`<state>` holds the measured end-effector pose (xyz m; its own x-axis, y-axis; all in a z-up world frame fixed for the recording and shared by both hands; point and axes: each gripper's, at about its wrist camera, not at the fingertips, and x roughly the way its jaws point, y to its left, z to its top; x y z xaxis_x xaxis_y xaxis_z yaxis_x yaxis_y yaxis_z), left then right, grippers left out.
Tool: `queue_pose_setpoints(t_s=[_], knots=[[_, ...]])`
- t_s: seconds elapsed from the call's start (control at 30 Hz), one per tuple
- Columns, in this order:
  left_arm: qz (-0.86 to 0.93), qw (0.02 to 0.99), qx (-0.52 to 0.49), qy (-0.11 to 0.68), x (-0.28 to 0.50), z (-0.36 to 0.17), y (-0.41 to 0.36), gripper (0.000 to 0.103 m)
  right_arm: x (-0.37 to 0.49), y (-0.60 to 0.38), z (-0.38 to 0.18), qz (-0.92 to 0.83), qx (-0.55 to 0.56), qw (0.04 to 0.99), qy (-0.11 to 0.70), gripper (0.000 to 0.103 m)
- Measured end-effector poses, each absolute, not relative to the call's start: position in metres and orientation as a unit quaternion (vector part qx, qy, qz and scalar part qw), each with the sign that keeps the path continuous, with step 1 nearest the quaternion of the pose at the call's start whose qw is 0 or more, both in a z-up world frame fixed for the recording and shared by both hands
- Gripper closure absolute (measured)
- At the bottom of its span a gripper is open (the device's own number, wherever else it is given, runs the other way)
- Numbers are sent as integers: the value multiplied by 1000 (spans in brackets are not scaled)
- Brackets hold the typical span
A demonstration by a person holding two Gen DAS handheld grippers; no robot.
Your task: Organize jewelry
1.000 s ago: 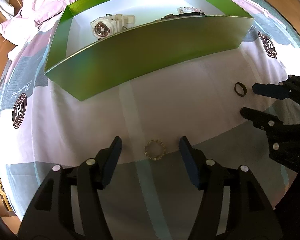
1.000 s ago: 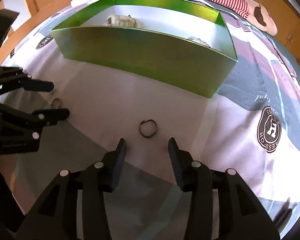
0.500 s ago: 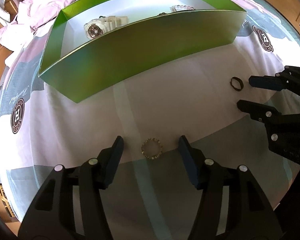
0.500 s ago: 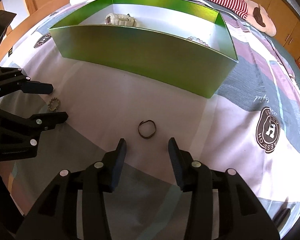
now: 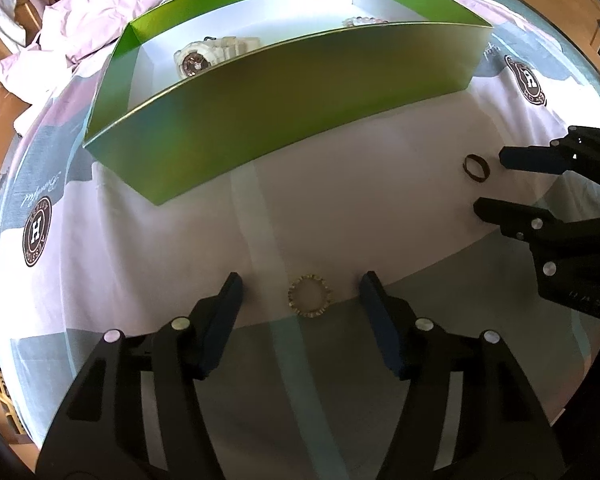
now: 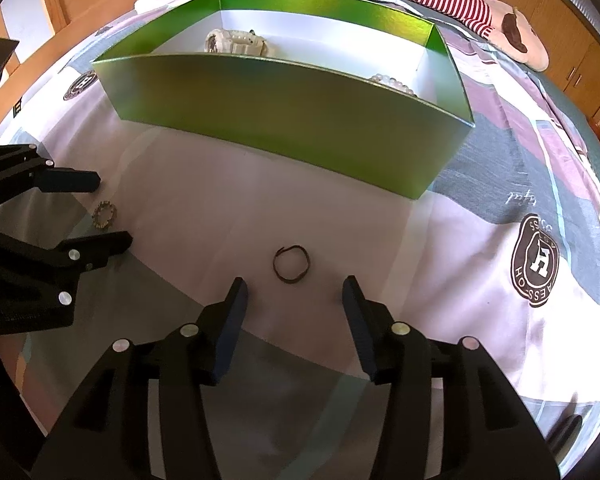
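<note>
We find two rings on the printed bedsheet. The gold beaded ring lies between the spread fingers of the left tongs, untouched. The thin dark ring, slightly bent, lies just ahead of the right tongs, also spread wide. The glossy green cardboard box holds one white watch and one pearl bracelet, partly hidden by its near wall.

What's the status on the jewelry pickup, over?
Both claws open: left claw straddles beaded ring, right claw faces dark ring. Green box ahead. Nothing blocking.
</note>
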<state>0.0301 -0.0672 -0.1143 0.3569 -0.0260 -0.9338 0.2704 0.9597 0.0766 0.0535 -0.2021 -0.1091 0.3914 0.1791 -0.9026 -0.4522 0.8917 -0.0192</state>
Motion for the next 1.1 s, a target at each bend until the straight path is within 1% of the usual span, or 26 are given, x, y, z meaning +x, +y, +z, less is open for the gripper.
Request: queue_pose_setpoints(t_s=[0.1, 0.17, 0.2, 0.37, 0.53, 0.63, 0.67, 0.7, 0.73, 0.77, 0.8, 0.87, 0.9, 0.97, 1.0, 1.1], knots=[[-88, 815, 101, 564, 31, -115, -66, 37, 56, -202, -109, 193, -125, 825, 516, 53], [-82, 815, 99, 565, 34, -114, -66, 32, 57, -202, -109, 193, -124, 826, 515, 53], [-77, 815, 96, 566, 33, -114, -65, 32, 57, -201, -110, 193, -125, 827, 513, 53], [-85, 809, 82, 576, 40, -115, -59, 31, 59, -198, -111, 193, -128, 829, 510, 54], [-80, 808, 83, 578, 40, -115, -56, 27, 60, -198, -112, 193, -127, 828, 510, 54], [-80, 808, 84, 578, 38, -115, -54, 28, 60, -198, -111, 194, -127, 829, 510, 54], [-80, 808, 84, 578, 38, -115, -54, 31, 60, -198, -111, 195, -125, 829, 510, 56], [-84, 808, 85, 577, 41, -114, -57, 33, 60, -198, -110, 198, -122, 829, 508, 64], [-88, 808, 88, 576, 41, -113, -59, 40, 60, -197, -110, 200, -121, 829, 507, 73], [-94, 809, 90, 574, 40, -112, -61, 49, 59, -197, -109, 203, -121, 830, 505, 77], [-100, 809, 94, 571, 39, -111, -64, 54, 59, -196, -108, 205, -123, 830, 503, 82], [-107, 809, 102, 568, 38, -110, -67, 63, 58, -194, -108, 203, -127, 831, 502, 83], [-110, 809, 101, 568, 38, -109, -68, 66, 59, -194, -108, 202, -127, 831, 502, 84], [-116, 809, 98, 568, 38, -108, -69, 79, 58, -195, -107, 204, -126, 831, 502, 84], [-119, 809, 95, 568, 39, -107, -68, 82, 58, -195, -106, 204, -125, 831, 502, 84], [-121, 809, 90, 568, 37, -105, -69, 82, 57, -196, -106, 204, -125, 831, 502, 84]])
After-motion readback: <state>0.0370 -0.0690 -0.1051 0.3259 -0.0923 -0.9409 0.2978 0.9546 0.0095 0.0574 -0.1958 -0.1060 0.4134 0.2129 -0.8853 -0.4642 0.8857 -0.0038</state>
